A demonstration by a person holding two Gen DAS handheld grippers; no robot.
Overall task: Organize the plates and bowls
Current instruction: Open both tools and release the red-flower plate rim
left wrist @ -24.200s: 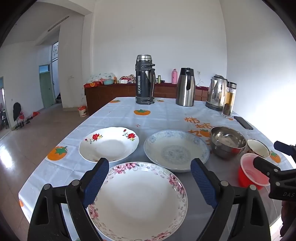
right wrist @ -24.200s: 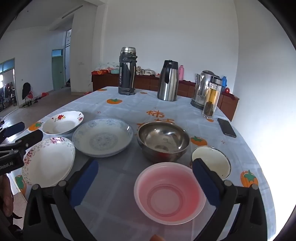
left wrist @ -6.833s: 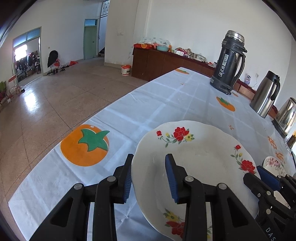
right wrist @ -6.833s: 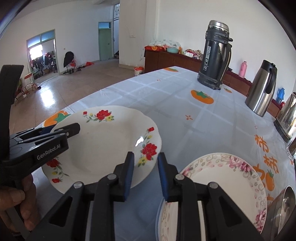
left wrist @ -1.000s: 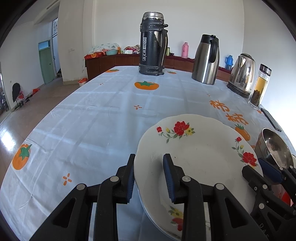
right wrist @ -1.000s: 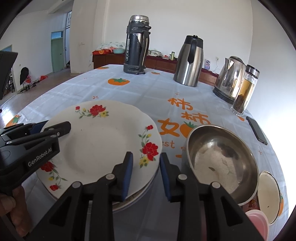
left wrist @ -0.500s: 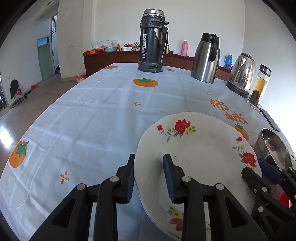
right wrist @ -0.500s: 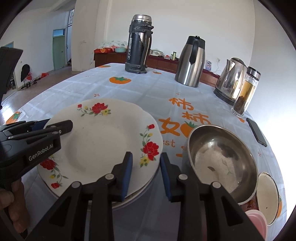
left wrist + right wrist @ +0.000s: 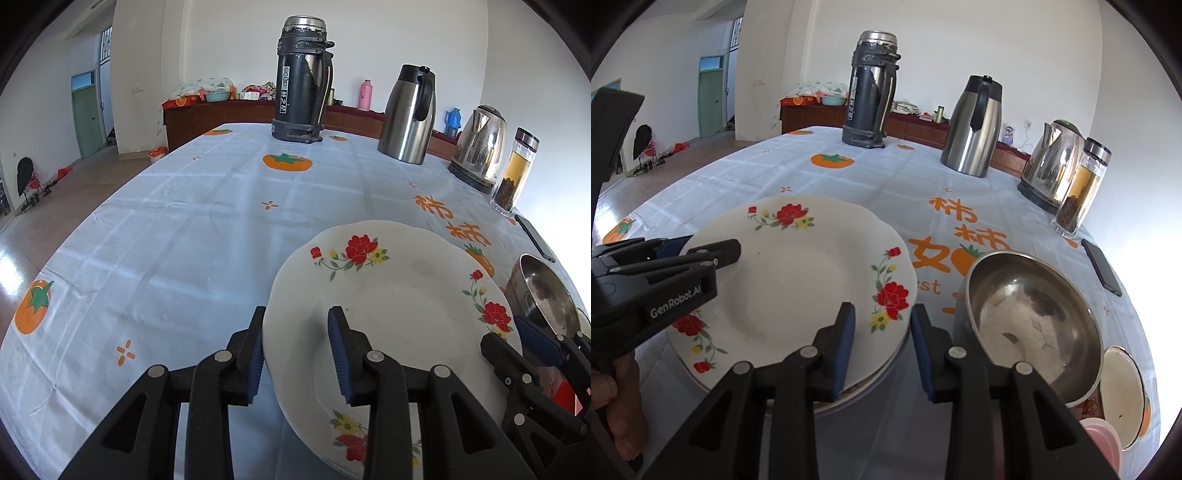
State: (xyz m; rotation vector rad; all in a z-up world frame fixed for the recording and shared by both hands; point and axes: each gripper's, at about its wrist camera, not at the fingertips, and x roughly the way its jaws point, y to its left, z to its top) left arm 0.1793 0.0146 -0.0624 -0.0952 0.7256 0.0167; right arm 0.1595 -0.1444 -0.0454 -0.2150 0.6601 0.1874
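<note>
Gripping anything, those left fingers (image 9: 255, 354)? (Q)

Hard to say. The left gripper (image 9: 297, 310) has the near left rim of the flowered plate (image 9: 391, 295) between its jaws, and they have just been opening a little; I cannot tell whether the pads press. The right gripper (image 9: 882, 306) is nearly closed and pinches the plate's near right rim. (A)

Where is the plate? (Q)

On top of the stack of plates (image 9: 868, 387) at the near side of the table (image 9: 166, 240), just left of the steel bowl (image 9: 1027, 314). A small cream bowl (image 9: 1123, 380) and a pink bowl (image 9: 1104, 443) sit further right. (A)

How will it handle? (Q)

Judging by the glaze, it is stiff, smooth and breakable, with some weight. Taking it by the rim at 2 opposite points looks right; a 1-sided pinch could let it tip or slide. The steel bowl should be lighter and tougher, best held by its thin wall. (A)
</note>
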